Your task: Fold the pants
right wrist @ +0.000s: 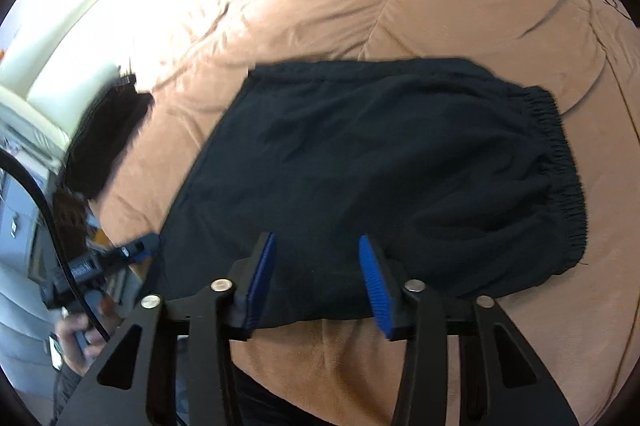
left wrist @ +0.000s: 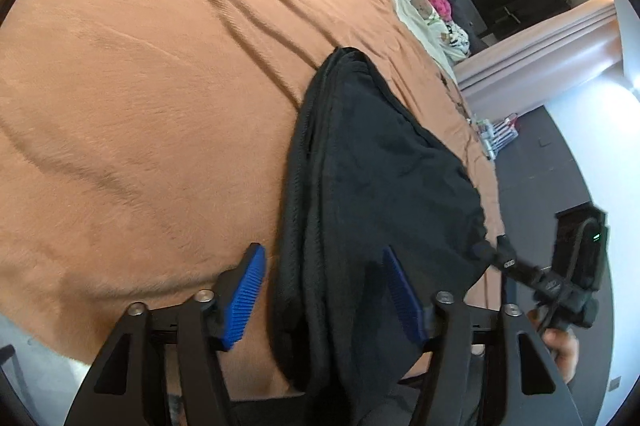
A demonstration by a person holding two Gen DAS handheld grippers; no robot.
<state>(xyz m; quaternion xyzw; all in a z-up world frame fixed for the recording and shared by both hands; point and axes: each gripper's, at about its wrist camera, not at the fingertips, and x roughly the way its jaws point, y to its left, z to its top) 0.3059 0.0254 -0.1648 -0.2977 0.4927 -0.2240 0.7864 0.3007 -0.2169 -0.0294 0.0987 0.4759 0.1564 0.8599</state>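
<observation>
Softly rumpled black pants (right wrist: 360, 162), fleecy blanket (left wrist: 140, 86); both tongs apart, seemingly ungripped.

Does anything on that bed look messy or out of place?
Nothing much. The black pants lie folded on the orange blanket, their near edge hanging slightly over the bed's side. The blanket is creased. A second dark garment sits apart.

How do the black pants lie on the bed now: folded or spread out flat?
Folded. The black pants form a compact block on the orange blanket, with stacked edges showing in the left wrist view.
</observation>
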